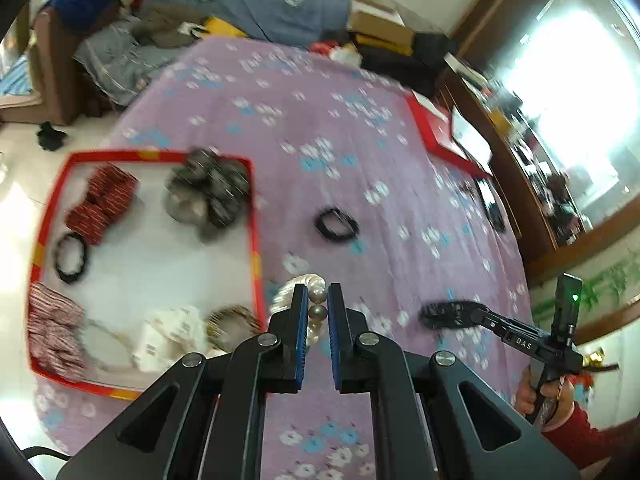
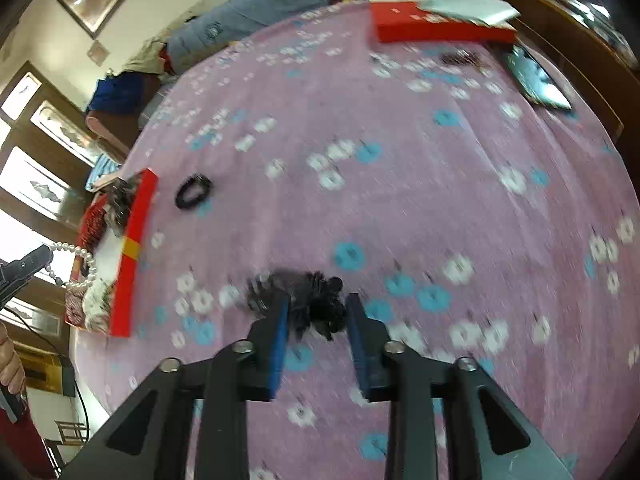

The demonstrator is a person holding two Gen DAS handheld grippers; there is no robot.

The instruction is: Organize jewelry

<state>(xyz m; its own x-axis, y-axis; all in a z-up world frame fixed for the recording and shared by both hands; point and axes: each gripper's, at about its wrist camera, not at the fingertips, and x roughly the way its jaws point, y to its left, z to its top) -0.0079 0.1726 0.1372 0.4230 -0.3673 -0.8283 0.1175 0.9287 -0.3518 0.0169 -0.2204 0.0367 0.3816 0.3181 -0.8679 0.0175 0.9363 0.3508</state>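
My left gripper (image 1: 318,300) is shut on a white pearl necklace (image 1: 294,286) and holds it above the purple flowered cloth, just right of the red-rimmed tray (image 1: 256,240). The necklace also hangs from it in the right wrist view (image 2: 86,258). My right gripper (image 2: 318,308) is open, its blue pads on either side of a black fluffy hair tie (image 2: 308,300) lying on the cloth; it also shows in the left wrist view (image 1: 448,314). A black ring hair tie (image 1: 336,224) lies on the cloth to the right of the tray.
The tray holds red patterned scrunchies (image 1: 102,204), a dark floral scrunchie (image 1: 208,192), a black hair tie (image 1: 72,258) and pale items at its near end. A red box (image 2: 436,24) and a phone (image 2: 536,80) lie at the cloth's far side.
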